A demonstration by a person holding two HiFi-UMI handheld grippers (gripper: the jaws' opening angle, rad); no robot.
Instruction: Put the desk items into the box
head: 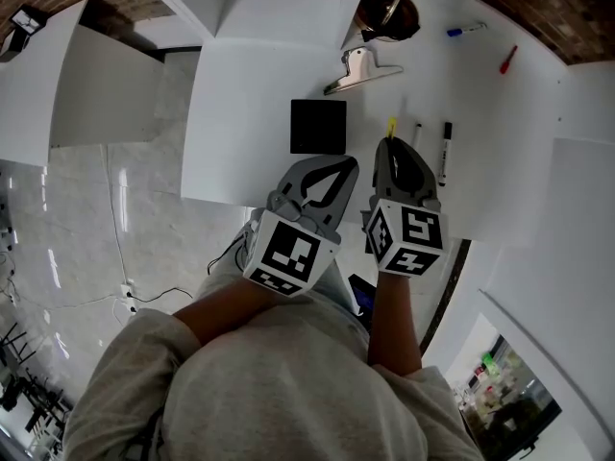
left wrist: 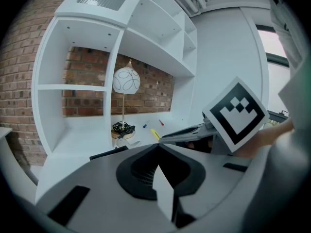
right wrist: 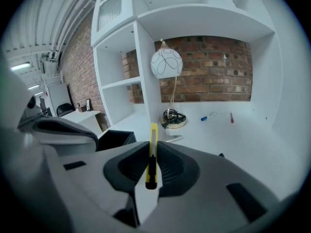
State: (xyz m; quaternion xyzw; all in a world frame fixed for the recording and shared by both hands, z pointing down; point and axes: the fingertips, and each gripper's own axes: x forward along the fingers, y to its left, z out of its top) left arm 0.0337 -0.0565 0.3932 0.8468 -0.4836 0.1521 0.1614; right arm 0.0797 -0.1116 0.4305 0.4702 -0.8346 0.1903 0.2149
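Note:
My right gripper (right wrist: pixel 152 144) is shut on a yellow utility knife (right wrist: pixel 152 155), which stands upright between the pads, raised off the desk. In the head view the knife's yellow tip (head: pixel 391 126) pokes out past the right gripper (head: pixel 393 143). The black open box (head: pixel 318 126) sits on the white desk just ahead of my left gripper (head: pixel 340 165), whose jaws are shut with nothing between them. From the left gripper view, that gripper (left wrist: pixel 158 146) points over the box (left wrist: pixel 109 153), with the knife (left wrist: pixel 155 134) to its right.
Two black markers (head: pixel 445 152) lie to the right of the right gripper. A metal binder clip (head: pixel 360 70) lies beyond the box. A lamp base with coiled cable (head: pixel 387 12), a blue pen (head: pixel 465 30) and a red pen (head: pixel 506 60) sit farther back. White shelving (right wrist: pixel 121 81) rises at the left.

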